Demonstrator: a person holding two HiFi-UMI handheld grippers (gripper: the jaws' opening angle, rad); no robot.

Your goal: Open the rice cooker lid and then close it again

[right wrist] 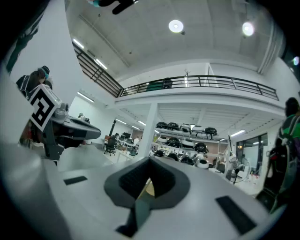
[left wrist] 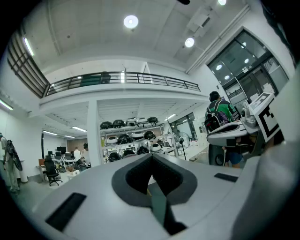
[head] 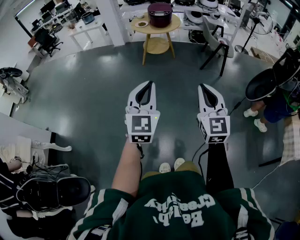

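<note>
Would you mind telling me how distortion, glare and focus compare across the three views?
Head view: wide-angle bending toward the edges, a soft sheen of reflected light on the grey floor, and the rice cooker small but sharp. Left gripper view: heavy fisheye, black corners, ceiling lamp blown out. Right gripper view: likewise, with its round lamp blown out.

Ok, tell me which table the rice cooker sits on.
The round wooden table, bearing the dark rice cooker; the white table beside it is rectangular.

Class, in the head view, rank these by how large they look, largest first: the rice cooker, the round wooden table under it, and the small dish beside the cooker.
1. round wooden table
2. rice cooker
3. small dish
All three stand together, so nearness does not skew the order.
</note>
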